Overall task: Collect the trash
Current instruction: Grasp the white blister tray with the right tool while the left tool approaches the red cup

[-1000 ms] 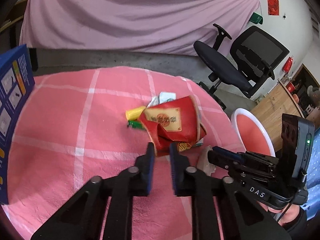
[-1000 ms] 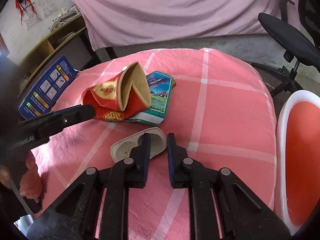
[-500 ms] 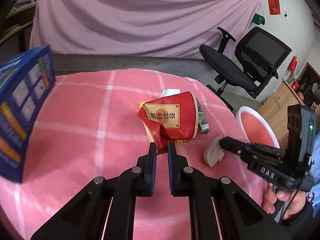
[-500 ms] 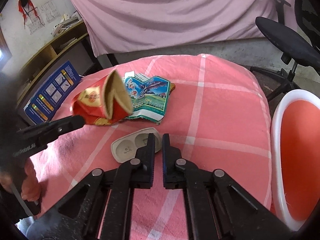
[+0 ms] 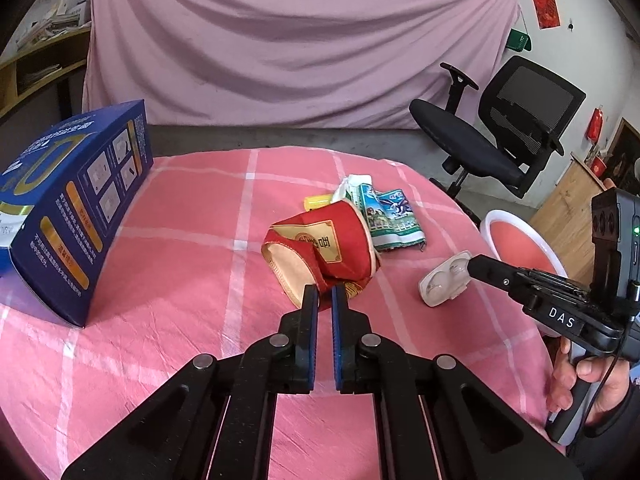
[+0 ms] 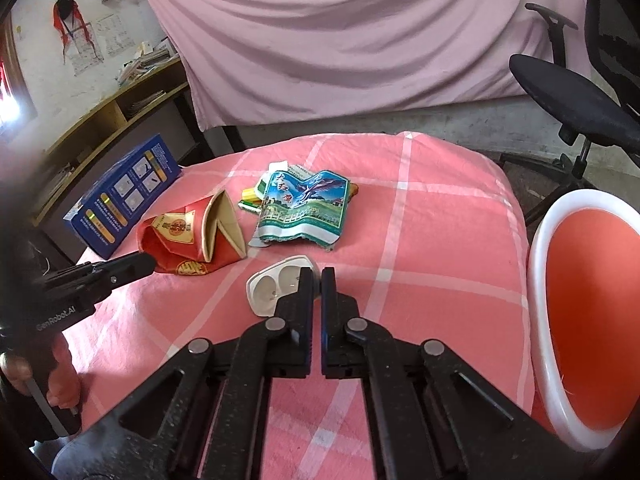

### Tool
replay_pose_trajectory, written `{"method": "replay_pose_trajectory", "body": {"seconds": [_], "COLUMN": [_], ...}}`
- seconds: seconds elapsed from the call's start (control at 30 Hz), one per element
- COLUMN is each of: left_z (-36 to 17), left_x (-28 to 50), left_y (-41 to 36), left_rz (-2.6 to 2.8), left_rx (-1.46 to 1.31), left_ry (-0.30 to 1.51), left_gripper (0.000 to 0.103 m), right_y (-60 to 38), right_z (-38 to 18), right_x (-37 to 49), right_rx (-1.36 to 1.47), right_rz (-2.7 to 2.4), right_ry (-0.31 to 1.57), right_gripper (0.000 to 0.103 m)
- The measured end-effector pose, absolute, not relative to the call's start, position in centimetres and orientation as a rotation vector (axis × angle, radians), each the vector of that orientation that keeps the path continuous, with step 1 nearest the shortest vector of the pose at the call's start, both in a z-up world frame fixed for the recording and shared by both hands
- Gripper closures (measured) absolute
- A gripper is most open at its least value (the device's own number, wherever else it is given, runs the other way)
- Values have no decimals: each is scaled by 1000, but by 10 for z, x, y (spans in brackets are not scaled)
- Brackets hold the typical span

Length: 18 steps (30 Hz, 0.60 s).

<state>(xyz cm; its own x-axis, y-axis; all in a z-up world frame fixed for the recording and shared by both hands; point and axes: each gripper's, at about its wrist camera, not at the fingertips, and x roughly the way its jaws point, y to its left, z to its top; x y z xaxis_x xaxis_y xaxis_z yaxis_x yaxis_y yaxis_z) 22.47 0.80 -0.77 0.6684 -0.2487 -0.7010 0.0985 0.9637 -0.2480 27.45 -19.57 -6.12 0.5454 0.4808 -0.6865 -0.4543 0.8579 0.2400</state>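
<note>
A crushed red paper cup [image 5: 332, 244] lies on the pink checked tablecloth [image 5: 180, 264]. My left gripper [image 5: 324, 294] pinches its crumpled near edge, the jaws closing the last bit with the pads pressing on it. The cup [image 6: 188, 236] and the left gripper [image 6: 146, 264] also show in the right wrist view. A white two-hollow plastic shell [image 6: 268, 286] lies in front of my right gripper [image 6: 318, 276], whose jaws are closing tight on its right rim. That shell [image 5: 444, 284] hangs at the right gripper [image 5: 476, 266] tip. A green snack wrapper [image 6: 304, 208] lies behind.
A blue carton [image 5: 72, 208] stands at the table's left edge. A round white bin with a red inside [image 6: 592, 296] sits beyond the right edge. A yellow scrap [image 5: 318, 201] peeks from behind the cup. A black office chair [image 5: 500, 140] is at the back right.
Both grippers' jaws closed, the left on the cup's edge and the right on the white shell. The cup tipped over with the left gripper, uncovering the green wrapper.
</note>
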Motion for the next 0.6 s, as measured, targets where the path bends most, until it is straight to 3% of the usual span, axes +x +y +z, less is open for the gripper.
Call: {"method": "replay_pose_trajectory", "body": {"seconds": [0.13,0.2,0.27,0.3,0.43,0.6], "left_z": [-9,-9,-8,-9,-11,-11], "left_x": [224,224,224,224,224,224], "left_y": [11,13,14,15,20,22], "left_rz": [-188,-182,-172,-170,-162,-148], "left_rx": [-206,-211,-206,-206,-218,-230], "left_ry": [826,828,826,827,828,826], "left_gripper": [99,99,99,99,99,99], "right_y": [-200,-200,-196,-193,-177,-160], "right_z": [-63,-63,-64,-66,-70,-81], "right_x": [275,277,277,279,288,295], "right_rx": [57,58,49,42,4,-60], "right_rz": [557,558,561,567,576,588], "right_ry": [841,844,851,859,881,931], "right_gripper": [74,65,41,37,28,27]}}
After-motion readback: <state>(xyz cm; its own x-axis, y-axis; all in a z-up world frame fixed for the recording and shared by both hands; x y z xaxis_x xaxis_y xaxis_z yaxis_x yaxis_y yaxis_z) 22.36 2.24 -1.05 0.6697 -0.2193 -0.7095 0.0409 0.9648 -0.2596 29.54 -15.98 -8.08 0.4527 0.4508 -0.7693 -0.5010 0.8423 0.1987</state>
